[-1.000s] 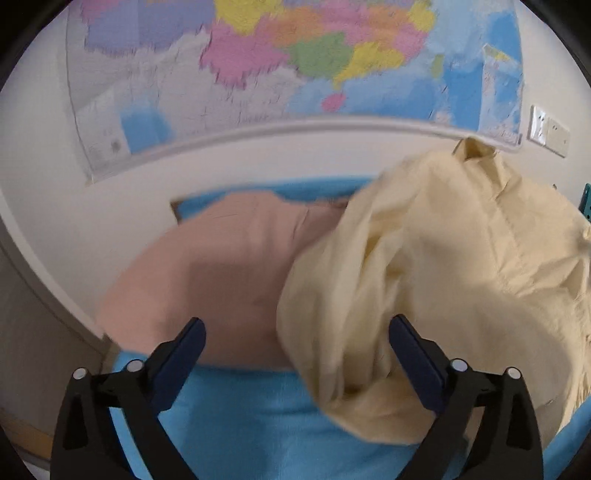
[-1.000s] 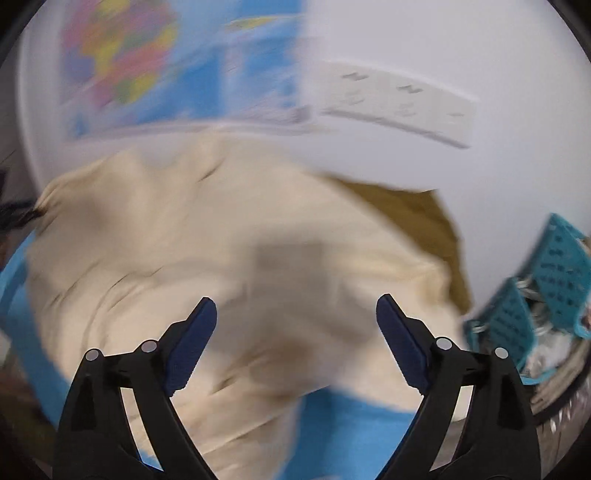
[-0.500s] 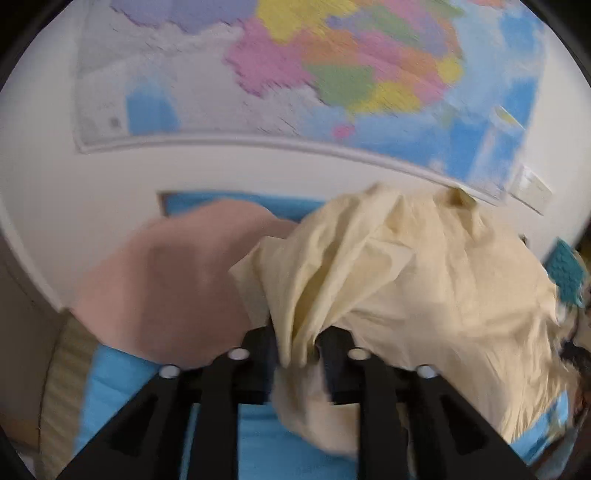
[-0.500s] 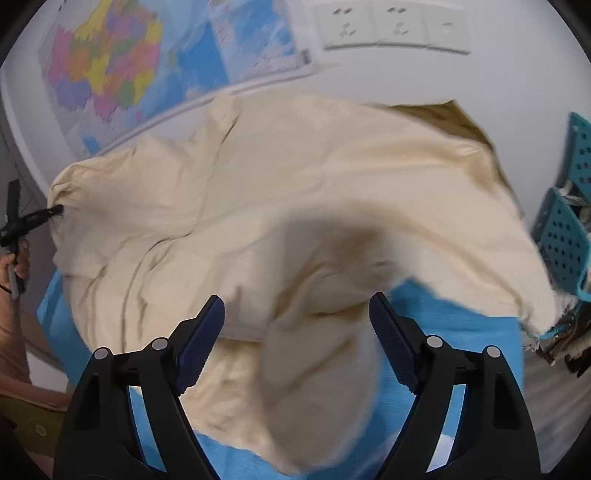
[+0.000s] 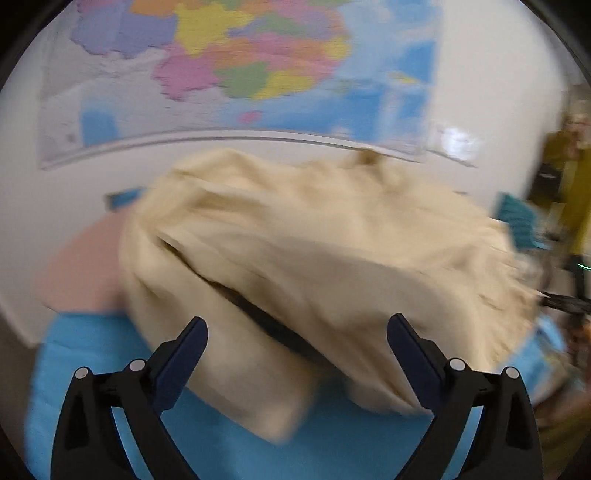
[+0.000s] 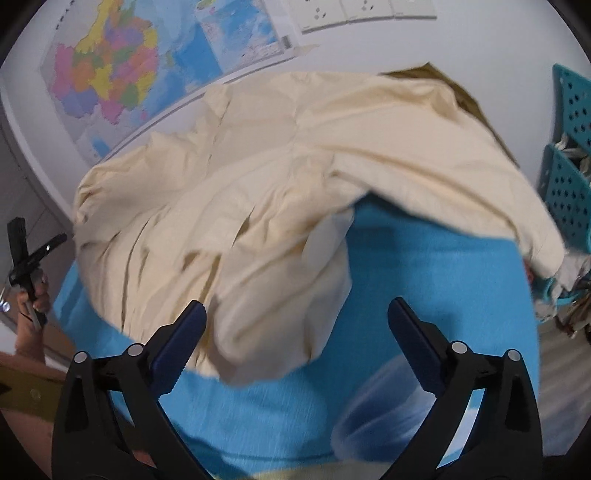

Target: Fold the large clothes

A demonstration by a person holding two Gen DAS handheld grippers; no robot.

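Note:
A large cream garment point(image 5: 314, 240) lies crumpled on the blue table cover point(image 5: 92, 350). My left gripper point(image 5: 296, 323) hangs over its near edge, jaws opening wide, and the pads touch no cloth. In the right wrist view the cream garment point(image 6: 277, 177) spreads toward the wall, and a loose lobe of it reaches down between the fingers. My right gripper point(image 6: 296, 306) is open and still opening, with nothing gripped, above the blue cover point(image 6: 424, 277). A pink garment point(image 5: 85, 266) lies partly under the cream one at the left.
A coloured map point(image 6: 110, 74) and wall sockets point(image 6: 351, 11) hang on the white wall behind the table. A teal perforated basket point(image 6: 569, 173) with clutter stands at the right. An olive cloth point(image 6: 469, 96) shows behind the cream garment. A hand point(image 6: 33, 295) appears at the left edge.
Half a second ago my left gripper was shut on a fold of the cream garment; it has since let go and the cloth has dropped. My right gripper sank toward the table.

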